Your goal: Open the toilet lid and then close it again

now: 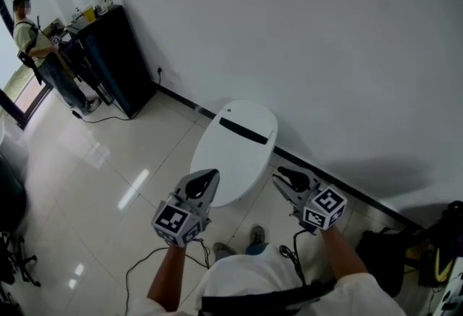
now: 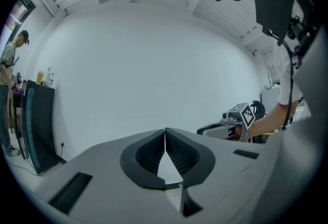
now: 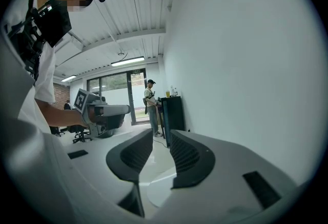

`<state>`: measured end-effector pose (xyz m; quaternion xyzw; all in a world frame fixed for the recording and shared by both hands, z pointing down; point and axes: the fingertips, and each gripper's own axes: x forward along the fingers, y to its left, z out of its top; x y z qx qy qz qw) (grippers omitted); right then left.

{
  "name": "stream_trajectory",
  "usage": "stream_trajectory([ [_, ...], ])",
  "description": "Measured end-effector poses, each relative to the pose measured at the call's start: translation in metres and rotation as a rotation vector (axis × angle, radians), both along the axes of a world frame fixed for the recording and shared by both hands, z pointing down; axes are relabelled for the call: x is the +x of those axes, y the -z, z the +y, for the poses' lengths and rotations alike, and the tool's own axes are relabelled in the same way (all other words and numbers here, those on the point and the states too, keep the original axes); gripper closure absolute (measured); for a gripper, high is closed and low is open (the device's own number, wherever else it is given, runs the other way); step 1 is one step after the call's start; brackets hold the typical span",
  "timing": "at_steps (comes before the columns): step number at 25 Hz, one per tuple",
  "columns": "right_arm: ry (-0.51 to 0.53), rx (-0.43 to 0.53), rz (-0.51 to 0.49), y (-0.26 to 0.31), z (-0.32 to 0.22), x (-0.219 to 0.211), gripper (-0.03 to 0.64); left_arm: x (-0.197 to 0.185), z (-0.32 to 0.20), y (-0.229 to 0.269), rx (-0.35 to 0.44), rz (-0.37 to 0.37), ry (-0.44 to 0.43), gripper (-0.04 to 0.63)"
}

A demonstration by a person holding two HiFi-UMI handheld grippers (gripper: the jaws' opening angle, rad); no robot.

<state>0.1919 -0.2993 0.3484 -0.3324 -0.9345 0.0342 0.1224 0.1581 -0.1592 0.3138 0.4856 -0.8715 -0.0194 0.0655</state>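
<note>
The toilet lid (image 1: 235,144) lies shut, against the wall (image 1: 333,32). The left gripper (image 1: 210,175) is held at its near left edge, jaws tip to tip on nothing. The right gripper (image 1: 279,176) is at the near right, jaws a narrow gap apart, empty. A cabinet (image 1: 119,61) and 1 person (image 1: 32,36) stand well off to the left. A cable (image 1: 145,262) trails on the floor, and possibly a bag (image 1: 391,249) sits to the right.

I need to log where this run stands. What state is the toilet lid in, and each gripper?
toilet lid: down, closed.
left gripper: jaws shut, nothing between them.
right gripper: jaws a little apart, nothing between them.
</note>
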Motion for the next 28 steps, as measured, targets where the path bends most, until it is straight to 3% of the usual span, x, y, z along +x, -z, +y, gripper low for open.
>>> stream_trajectory([
  [11, -0.048, -0.062, 0.037, -0.035, 0.001, 0.008, 0.506, -0.003, 0.000, -0.002, -0.016, -0.031, -0.022, 0.592],
  [16, -0.096, -0.122, 0.053, -0.046, 0.010, 0.001, 0.508, -0.030, 0.019, 0.000, 0.009, -0.060, 0.001, 0.592],
  [19, -0.145, -0.140, 0.083, -0.059, 0.027, -0.004, 0.508, -0.055, 0.047, -0.011, -0.035, -0.086, -0.036, 0.592],
  [24, -0.344, -0.198, 0.144, -0.096, 0.074, -0.014, 0.508, -0.103, 0.111, -0.037, -0.095, -0.194, -0.173, 0.592],
  [28, -0.571, -0.172, 0.196, -0.130, 0.129, -0.014, 0.508, -0.131, 0.159, -0.064, -0.088, -0.151, -0.323, 0.592],
])
